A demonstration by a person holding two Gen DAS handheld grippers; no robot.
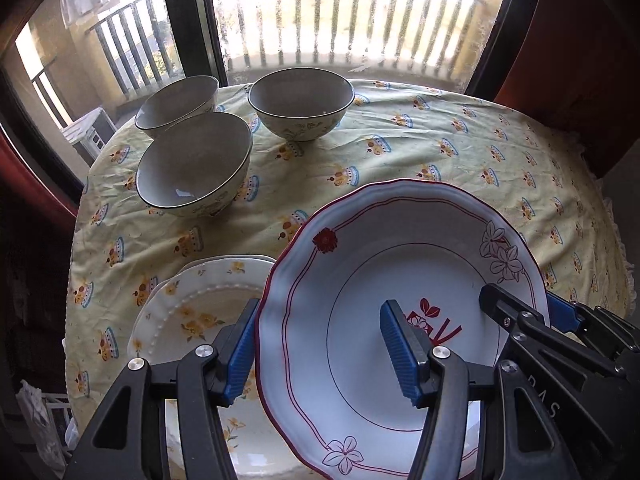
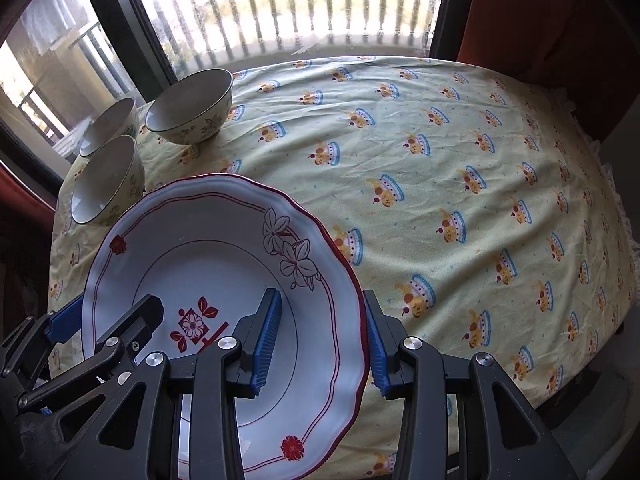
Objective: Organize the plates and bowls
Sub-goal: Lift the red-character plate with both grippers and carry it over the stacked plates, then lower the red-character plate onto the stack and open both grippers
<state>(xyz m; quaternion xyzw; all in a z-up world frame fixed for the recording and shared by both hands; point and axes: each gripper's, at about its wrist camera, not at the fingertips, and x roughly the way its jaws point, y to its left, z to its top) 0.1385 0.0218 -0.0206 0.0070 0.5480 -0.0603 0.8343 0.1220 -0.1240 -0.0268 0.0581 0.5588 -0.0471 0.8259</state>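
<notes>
Now, table: round top under a yellow cloth (image 2: 440, 168) printed with small crowned figures, its far edge against a barred window (image 1: 340, 20).
Large plate: white plate with a red scalloped rim (image 1: 360, 280), lifted clear of the cloth and tilted, near the table's near-left edge, partly over the stack below.
Plate stack: cream plates with yellow flowers (image 1: 192, 304) lying flat at the near-left edge, under and left of the large plate.
Bowls: three pale bowls with dark rims (image 1: 196, 164) grouped at the far-left edge, two touching, the third (image 1: 300, 100) just beside them.
Left gripper (image 1: 320, 352): jaws part-closed across the large plate's left rim, one blue pad behind the rim, the other inside the well; gripping it.
Right gripper (image 2: 320, 344): jaws narrower, astride the opposite rim, one pad inside the well, one outside against the underside; gripping it too.
</notes>
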